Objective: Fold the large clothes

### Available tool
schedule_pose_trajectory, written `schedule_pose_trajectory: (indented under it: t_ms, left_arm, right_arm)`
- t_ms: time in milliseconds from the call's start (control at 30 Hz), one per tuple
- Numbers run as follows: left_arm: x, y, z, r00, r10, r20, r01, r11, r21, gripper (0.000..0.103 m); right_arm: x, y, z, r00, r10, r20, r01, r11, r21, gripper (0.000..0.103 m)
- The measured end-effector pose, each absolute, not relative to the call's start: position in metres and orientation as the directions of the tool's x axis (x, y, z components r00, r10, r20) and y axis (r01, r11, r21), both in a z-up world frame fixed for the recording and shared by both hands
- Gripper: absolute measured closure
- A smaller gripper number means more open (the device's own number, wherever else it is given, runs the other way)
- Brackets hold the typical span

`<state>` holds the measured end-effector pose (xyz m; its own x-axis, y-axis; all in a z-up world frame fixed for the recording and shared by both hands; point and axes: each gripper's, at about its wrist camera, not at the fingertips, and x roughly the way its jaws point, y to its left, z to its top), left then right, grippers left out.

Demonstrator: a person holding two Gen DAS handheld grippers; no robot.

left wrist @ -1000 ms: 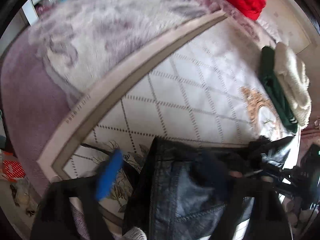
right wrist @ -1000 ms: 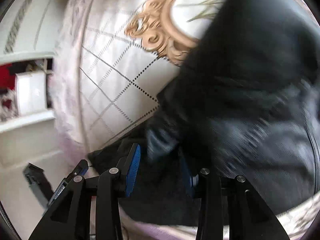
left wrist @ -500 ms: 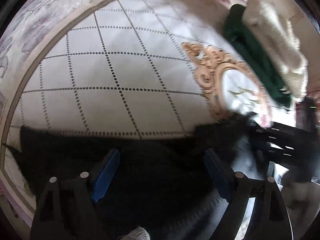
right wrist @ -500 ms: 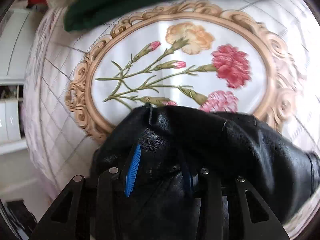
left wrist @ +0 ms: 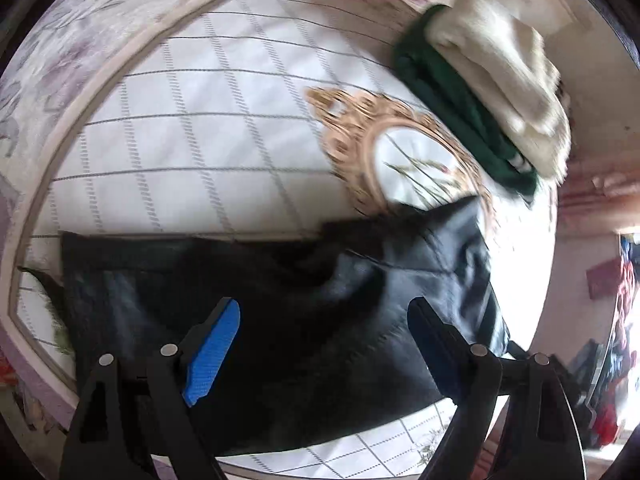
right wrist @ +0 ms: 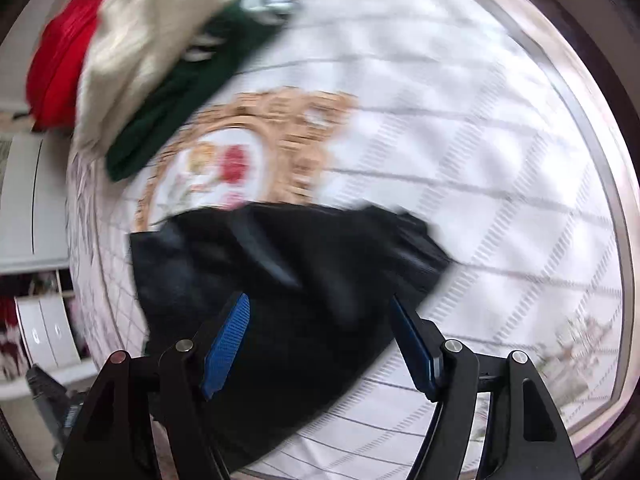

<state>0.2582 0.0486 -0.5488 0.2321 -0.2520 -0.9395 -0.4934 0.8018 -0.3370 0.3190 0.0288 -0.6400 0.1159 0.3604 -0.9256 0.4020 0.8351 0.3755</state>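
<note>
I have the black jacket (left wrist: 280,312) lying on the bed (left wrist: 192,128), across the lower half of the left wrist view; its long axis runs roughly left to right there, with a straight edge at the left end and a pointed corner reaching up to the right, onto the gold frame (left wrist: 360,136) printed on the quilt. In the right wrist view the jacket (right wrist: 288,288) fills the lower centre, slanting from a blunt end at left to a narrower end at right, but that picture is blurred and I cannot make out seams. My left tool (left wrist: 324,344) stands with its jaws wide apart over the jacket, gripping nothing. My right tool (right wrist: 320,340) has just been opening; its jaws are now spread with the leather below and between them, and the blue pads (right wrist: 228,340) do not press on it. In the upper right of the left wrist view a cream garment (left wrist: 500,72) sits on a green one (left wrist: 452,112), well apart from the jacket. In the upper left of the right wrist view a red garment (right wrist: 56,68) lies beside that stack.
</note>
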Motion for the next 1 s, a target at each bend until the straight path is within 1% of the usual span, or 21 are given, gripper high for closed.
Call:
schedule_pose_trajectory:
  t_ms: [67, 100, 133, 167, 233, 267, 333, 367, 400, 433, 467, 500, 533, 567, 600, 633, 700, 767, 800, 900, 1000]
  left_arm:
    - [0.264, 0.032, -0.572, 0.197, -0.287, -0.937, -0.480, 0.805, -0.348, 0.019]
    - [0.267, 0.026, -0.587, 0.180, -0.310, -0.933, -0.479, 0.801, -0.359, 0.020]
    - [0.269, 0.022, -0.597, 0.161, -0.317, -0.935, -0.479, 0.803, -0.355, 0.029]
    - [0.272, 0.017, -0.613, 0.125, -0.314, -0.941, -0.478, 0.812, -0.334, 0.031]
    - [0.276, 0.013, -0.625, 0.117, -0.293, -0.949, -0.468, 0.826, -0.313, 0.031]
    - [0.277, 0.011, -0.625, 0.112, -0.285, -0.952, -0.464, 0.832, -0.303, 0.031]
    - [0.278, 0.009, -0.624, 0.111, -0.281, -0.953, -0.457, 0.837, -0.300, 0.031]
    - [0.278, 0.009, -0.624, 0.114, -0.284, -0.952, -0.453, 0.838, -0.305, 0.031]
    - [0.278, 0.009, -0.624, 0.121, -0.287, -0.950, -0.450, 0.837, -0.310, 0.031]
    - [0.278, 0.009, -0.624, 0.124, -0.288, -0.950, -0.442, 0.841, -0.313, 0.031]
    - [0.278, 0.009, -0.624, 0.126, -0.286, -0.950, -0.435, 0.845, -0.311, 0.031]
    - [0.278, 0.009, -0.623, 0.128, -0.280, -0.952, -0.429, 0.849, -0.307, 0.031]
    - [0.278, 0.009, -0.622, 0.130, -0.271, -0.954, -0.424, 0.854, -0.301, 0.031]
    - [0.280, 0.008, -0.622, 0.131, -0.264, -0.956, -0.415, 0.861, -0.295, 0.031]
    - [0.282, 0.007, -0.622, 0.129, -0.264, -0.956, -0.407, 0.865, -0.294, 0.031]
    - [0.284, 0.007, -0.623, 0.129, -0.263, -0.956, -0.400, 0.869, -0.293, 0.030]
    - [0.289, 0.001, -0.621, 0.135, -0.273, -0.952, -0.370, 0.878, -0.304, 0.030]
    - [0.295, -0.005, -0.618, 0.157, -0.315, -0.936, -0.360, 0.864, -0.352, 0.030]
    - [0.300, -0.012, -0.619, 0.167, -0.355, -0.920, -0.348, 0.852, -0.392, 0.029]
    - [0.314, -0.030, -0.629, 0.186, -0.450, -0.873, -0.318, 0.813, -0.487, 0.029]
    - [0.326, -0.035, -0.635, 0.205, -0.491, -0.847, -0.333, 0.778, -0.532, 0.028]
  right_arm:
    - [0.303, 0.020, -0.664, 0.117, 0.400, -0.909, 0.437, 0.801, 0.409, 0.029]
    - [0.296, 0.018, -0.680, 0.131, 0.447, -0.885, 0.463, 0.762, 0.453, 0.029]
    - [0.293, 0.016, -0.694, 0.144, 0.470, -0.871, 0.477, 0.738, 0.477, 0.029]
    - [0.291, 0.015, -0.706, 0.153, 0.483, -0.862, 0.487, 0.722, 0.491, 0.029]
    - [0.290, 0.018, -0.727, 0.173, 0.549, -0.817, 0.478, 0.679, 0.557, 0.029]
    - [0.292, 0.022, -0.735, 0.190, 0.577, -0.794, 0.468, 0.658, 0.590, 0.026]
    - [0.305, 0.032, -0.742, 0.238, 0.643, -0.728, 0.406, 0.615, 0.676, 0.024]
    - [0.309, 0.034, -0.744, 0.234, 0.652, -0.721, 0.401, 0.611, 0.683, 0.019]
    - [0.314, 0.038, -0.747, 0.244, 0.673, -0.699, 0.395, 0.589, 0.705, 0.012]
    - [0.320, 0.044, -0.750, 0.261, 0.700, -0.665, 0.384, 0.557, 0.736, 0.011]
    - [0.323, 0.048, -0.753, 0.258, 0.714, -0.651, 0.377, 0.546, 0.748, 0.011]
    - [0.329, 0.053, -0.755, 0.260, 0.726, -0.637, 0.370, 0.535, 0.760, 0.014]
    - [0.332, 0.056, -0.754, 0.271, 0.734, -0.623, 0.370, 0.519, 0.771, 0.025]
    - [0.335, 0.060, -0.756, 0.271, 0.737, -0.619, 0.383, 0.507, 0.772, 0.070]
    - [0.336, 0.061, -0.758, 0.281, 0.755, -0.592, 0.401, 0.468, 0.788, 0.075]
    - [0.336, 0.060, -0.753, 0.313, 0.759, -0.571, 0.416, 0.431, 0.801, 0.078]
    - [0.332, 0.055, -0.734, 0.347, 0.751, -0.562, 0.418, 0.413, 0.809, 0.084]
    - [0.328, 0.051, -0.708, 0.386, 0.745, -0.544, 0.405, 0.393, 0.826, 0.086]
    - [0.326, 0.048, -0.687, 0.411, 0.737, -0.537, 0.377, 0.399, 0.836, 0.087]
    - [0.321, 0.042, -0.630, 0.453, 0.696, -0.557, 0.290, 0.476, 0.830, 0.087]
    - [0.321, 0.047, -0.599, 0.458, 0.666, -0.589, 0.239, 0.545, 0.803, 0.087]
